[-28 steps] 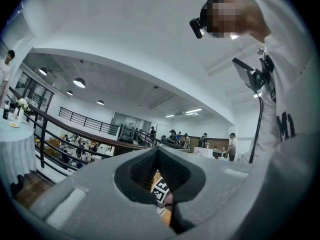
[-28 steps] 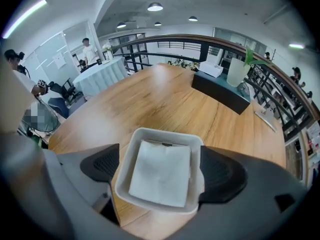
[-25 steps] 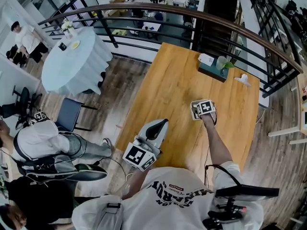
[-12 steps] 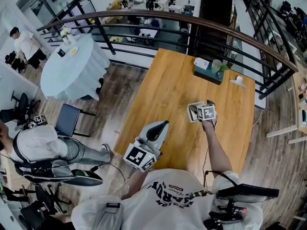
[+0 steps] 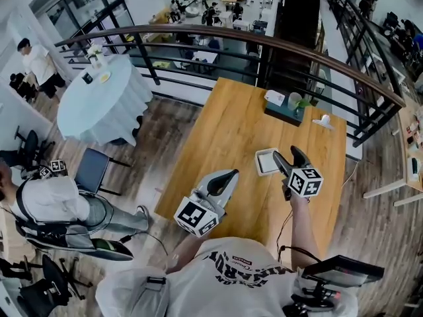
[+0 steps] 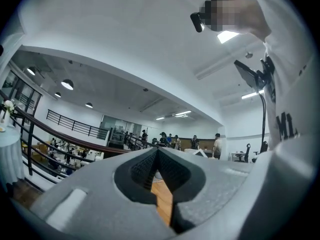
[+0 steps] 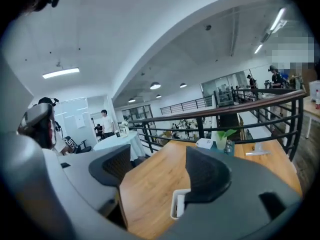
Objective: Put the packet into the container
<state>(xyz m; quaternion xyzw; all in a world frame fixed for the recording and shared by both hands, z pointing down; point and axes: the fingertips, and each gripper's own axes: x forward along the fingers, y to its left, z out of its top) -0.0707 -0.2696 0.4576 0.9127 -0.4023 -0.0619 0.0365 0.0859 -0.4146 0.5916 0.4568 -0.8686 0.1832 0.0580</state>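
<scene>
The packet seems to be the pale flat piece lying inside the container, though it is too small in the head view to be certain. That container, a shallow white square tray, rests flat on the wooden table, roughly at its middle and towards the near right. In the right gripper view its white rim peeks out beside the right-hand jaw, which covers part of it. The right gripper hangs above the table just to the right of the container, not touching it. Its jaws have just been drawing inward, yet they stand well apart, with only bare wood showing between them. The left gripper is held over the table's near left edge, well away from the container. Its jaws are pressed together with nothing caught in them. At the table's far end stands a dark teal tray bearing a small plant and a white box. Past the curved railing, a round table draped in pale cloth stands on the floor at the left.
</scene>
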